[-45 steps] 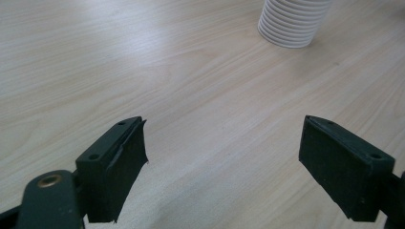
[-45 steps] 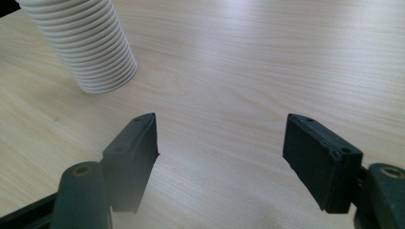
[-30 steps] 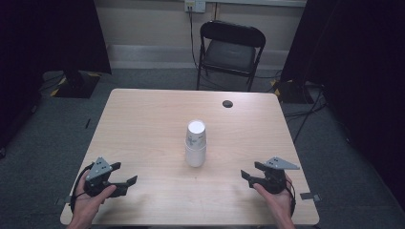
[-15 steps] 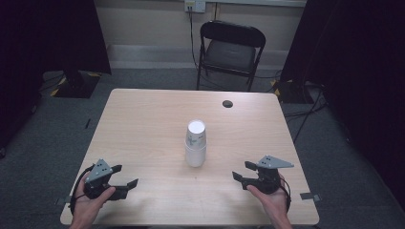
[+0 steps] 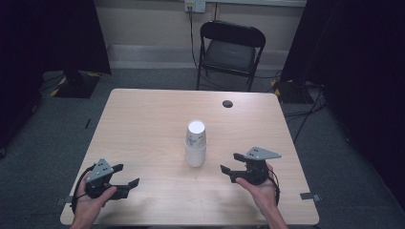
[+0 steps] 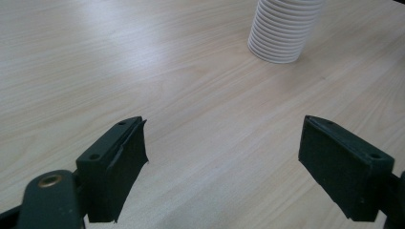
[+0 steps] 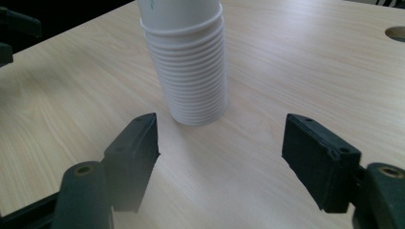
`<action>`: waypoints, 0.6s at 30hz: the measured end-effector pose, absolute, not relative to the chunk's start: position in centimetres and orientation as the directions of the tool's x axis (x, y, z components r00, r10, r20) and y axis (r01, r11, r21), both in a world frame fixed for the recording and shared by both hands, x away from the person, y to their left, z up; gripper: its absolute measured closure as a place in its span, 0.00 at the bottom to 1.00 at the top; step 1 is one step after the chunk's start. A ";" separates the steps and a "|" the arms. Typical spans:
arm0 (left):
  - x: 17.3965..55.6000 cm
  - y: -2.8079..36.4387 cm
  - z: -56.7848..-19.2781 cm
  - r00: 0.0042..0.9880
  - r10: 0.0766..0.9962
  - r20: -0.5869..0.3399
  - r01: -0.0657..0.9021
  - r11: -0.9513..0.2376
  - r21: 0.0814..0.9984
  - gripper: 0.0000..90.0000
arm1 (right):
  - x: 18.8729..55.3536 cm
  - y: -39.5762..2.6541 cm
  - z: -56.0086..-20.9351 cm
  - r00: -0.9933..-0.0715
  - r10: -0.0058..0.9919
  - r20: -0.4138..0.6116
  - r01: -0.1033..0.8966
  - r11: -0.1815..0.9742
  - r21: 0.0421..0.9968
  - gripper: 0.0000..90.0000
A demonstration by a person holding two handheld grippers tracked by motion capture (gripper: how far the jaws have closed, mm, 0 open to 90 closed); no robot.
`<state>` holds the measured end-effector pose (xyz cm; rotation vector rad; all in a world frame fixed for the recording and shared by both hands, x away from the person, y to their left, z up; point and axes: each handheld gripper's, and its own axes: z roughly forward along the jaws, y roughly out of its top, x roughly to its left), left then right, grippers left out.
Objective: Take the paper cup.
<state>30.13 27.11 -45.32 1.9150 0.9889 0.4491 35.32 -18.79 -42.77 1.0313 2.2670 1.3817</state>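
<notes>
A tall stack of white paper cups (image 5: 196, 143) stands upside down in the middle of the wooden table (image 5: 143, 119). My right gripper (image 5: 230, 164) sits a short way right of the stack, pointing at it; its jaws have just been opening and hold nothing. In the right gripper view the stack of cups (image 7: 188, 67) rises just beyond the open right gripper (image 7: 219, 143). My left gripper (image 5: 126, 176) rests open near the front left edge. In the left gripper view, the cups (image 6: 282, 28) stand far ahead of the left gripper (image 6: 222, 148).
A small dark round hole (image 5: 228, 103) marks the table's far right part. A black folding chair (image 5: 229, 50) stands behind the table. Dark curtains hang at both sides, and cables lie on the grey floor.
My right gripper has moved left toward the cup stack and lifted slightly, its jaws spreading wider. The left gripper and the cups have stayed in place.
</notes>
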 end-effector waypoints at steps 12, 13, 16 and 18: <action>30.1 27.1 -45.3 0.627 0.775 -0.079 0.452 -0.279 0.847 0.18 | 37.2 -16.9 -40.8 -0.718 0.689 0.099 0.384 0.273 0.882 0.24; 30.1 27.1 -45.3 0.628 0.775 -0.075 0.448 -0.281 0.849 0.18 | 37.3 -16.7 -40.6 -0.718 0.689 0.098 0.381 0.271 0.884 0.23; 30.1 27.0 -45.3 0.634 0.771 -0.070 0.445 -0.289 0.848 0.18 | 37.9 -15.9 -40.2 -0.726 0.681 0.090 0.372 0.280 0.885 0.21; 30.1 27.1 -45.4 0.630 0.773 -0.077 0.452 -0.285 0.845 0.18 | 38.3 -15.6 -40.0 -0.729 0.679 0.089 0.366 0.277 0.888 0.20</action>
